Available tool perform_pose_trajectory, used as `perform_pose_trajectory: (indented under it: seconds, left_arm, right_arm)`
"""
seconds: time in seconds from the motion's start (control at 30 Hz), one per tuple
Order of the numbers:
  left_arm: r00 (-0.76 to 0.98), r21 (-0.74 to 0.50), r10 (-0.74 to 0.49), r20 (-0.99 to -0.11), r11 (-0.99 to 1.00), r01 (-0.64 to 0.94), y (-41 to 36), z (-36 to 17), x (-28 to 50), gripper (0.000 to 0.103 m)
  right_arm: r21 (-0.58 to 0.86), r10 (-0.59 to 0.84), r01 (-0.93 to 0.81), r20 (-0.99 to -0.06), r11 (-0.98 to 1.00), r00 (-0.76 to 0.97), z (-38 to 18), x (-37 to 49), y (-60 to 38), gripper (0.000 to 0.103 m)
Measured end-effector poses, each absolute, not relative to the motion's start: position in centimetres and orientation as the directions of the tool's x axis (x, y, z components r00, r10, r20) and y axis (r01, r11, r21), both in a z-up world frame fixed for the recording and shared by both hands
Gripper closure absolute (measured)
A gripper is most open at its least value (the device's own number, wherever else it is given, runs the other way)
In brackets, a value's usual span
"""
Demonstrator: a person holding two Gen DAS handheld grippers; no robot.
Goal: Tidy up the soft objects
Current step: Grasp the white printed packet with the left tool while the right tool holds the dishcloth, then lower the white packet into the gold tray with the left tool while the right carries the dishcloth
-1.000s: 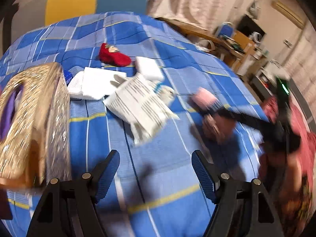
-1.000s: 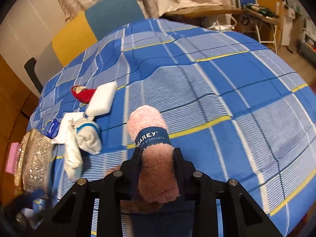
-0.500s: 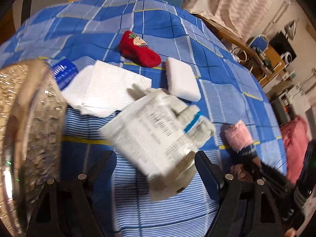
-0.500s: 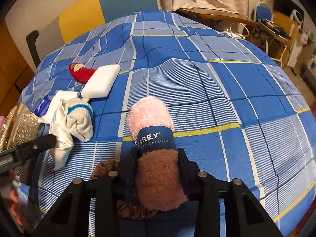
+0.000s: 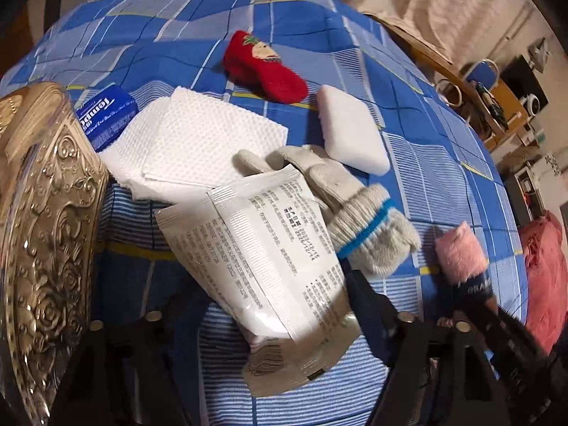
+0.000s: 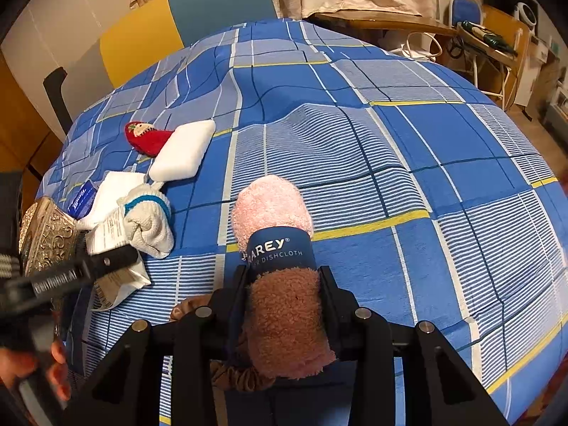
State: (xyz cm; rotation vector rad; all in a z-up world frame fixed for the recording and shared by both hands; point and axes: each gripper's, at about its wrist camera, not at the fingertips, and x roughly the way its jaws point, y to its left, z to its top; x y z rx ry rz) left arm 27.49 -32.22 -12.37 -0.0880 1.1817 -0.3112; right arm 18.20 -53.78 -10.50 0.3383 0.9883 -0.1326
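A white printed packet (image 5: 262, 248) lies on the blue checked cloth (image 5: 426, 163), partly over a grey knit glove with a blue cuff band (image 5: 355, 220). My left gripper (image 5: 269, 305) points down over the packet. Its jaws are closing with the packet between them, and the left finger still stands clear of it. My right gripper (image 6: 284, 284) is shut on a rolled pink and brown dishcloth (image 6: 273, 209) with a dark blue band. A brown scrunchie (image 6: 198, 310) lies under that gripper. The left gripper's finger (image 6: 106, 259) also shows in the right wrist view.
A gold embossed box (image 5: 46, 230) stands at the left. A blue tissue pack (image 5: 106, 113), a white paper towel (image 5: 198, 142), a red sock (image 5: 264, 67) and a white sponge (image 5: 349, 131) lie behind the packet. Chairs and shelves stand beyond the cloth's right edge.
My left gripper has moved down and in toward the white packet, which now lies between its jaws. The right gripper has stayed in place, holding the dishcloth.
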Motion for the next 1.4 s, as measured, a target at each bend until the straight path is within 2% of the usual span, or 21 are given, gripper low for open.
perform_pose_trajectory:
  seconds: [0.13,0.37,0.63,0.77,1.03,1.4]
  left_arm:
    - [0.331,-0.268,-0.323,-0.886,0.942,0.202,-31.0,-12.0,26.2,0.04]
    - [0.334,-0.347,-0.441,-0.833,0.887,0.304,-28.8,-10.0,21.4,0.042]
    - [0.365,-0.351,-0.527,-0.767,0.821,0.45,-26.2,-6.0,16.5,0.042]
    - [0.415,-0.311,-0.538,-0.733,0.809,0.5,-23.4,-3.4,14.4,0.042]
    - [0.524,-0.305,-0.488,-0.698,0.865,0.399,-13.8,-0.9,14.1,0.042]
    - [0.601,-0.249,-0.28,-0.748,0.959,0.137,1.0,-2.4,17.1,0.042]
  right_arm:
    - [0.246,0.053,0.271,-0.823,0.931,0.566,-10.3,18.0,-54.2,0.065]
    - [0.257,0.042,0.266,-0.789,0.929,0.614,-9.4,17.4,-54.1,0.065]
    - [0.331,0.087,0.26,-0.752,0.907,0.654,-9.1,16.6,-53.7,0.065]
    - [0.322,0.069,0.271,-0.749,0.907,0.659,-8.8,16.1,-53.0,0.065]
    - [0.302,0.048,0.256,-0.726,0.918,0.686,-7.5,14.4,-50.1,0.065]
    - [0.325,0.063,0.232,-0.69,0.917,0.721,-4.6,12.3,-45.8,0.065]
